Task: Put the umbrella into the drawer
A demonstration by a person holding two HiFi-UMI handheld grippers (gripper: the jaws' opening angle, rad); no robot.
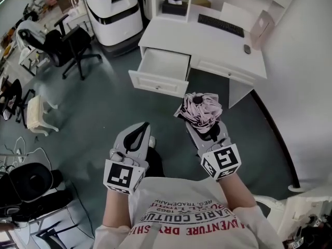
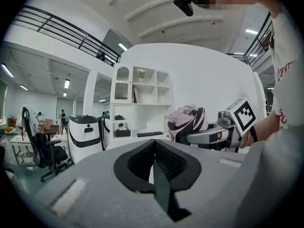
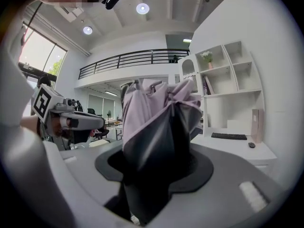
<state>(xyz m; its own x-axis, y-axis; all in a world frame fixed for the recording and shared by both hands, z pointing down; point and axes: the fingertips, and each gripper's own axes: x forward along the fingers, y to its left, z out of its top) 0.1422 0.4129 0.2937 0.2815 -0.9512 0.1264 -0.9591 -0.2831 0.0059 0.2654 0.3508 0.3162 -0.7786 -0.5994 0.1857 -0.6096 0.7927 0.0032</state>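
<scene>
A folded pink and black umbrella [image 1: 199, 109] sticks out ahead of my right gripper [image 1: 202, 124], which is shut on it. In the right gripper view the umbrella [image 3: 156, 122] rises from between the jaws and hides the pads. My left gripper [image 1: 144, 126] hangs beside it to the left, shut and holding nothing; its pads meet in the left gripper view [image 2: 154, 170]. The white drawer [image 1: 155, 83] stands pulled out of the desk [image 1: 171, 32], just beyond and left of the umbrella, and looks empty inside. The left gripper view also catches the umbrella [image 2: 187, 120] and the right gripper [image 2: 209, 136].
A keyboard [image 1: 220, 25] and a mouse [image 1: 247, 49] lie on the desk. A white rounded machine [image 1: 114, 12] stands left of the desk, with a black office chair [image 1: 70, 45] and a pale stool [image 1: 39, 113] further left. A white wall [image 1: 306, 87] runs along the right.
</scene>
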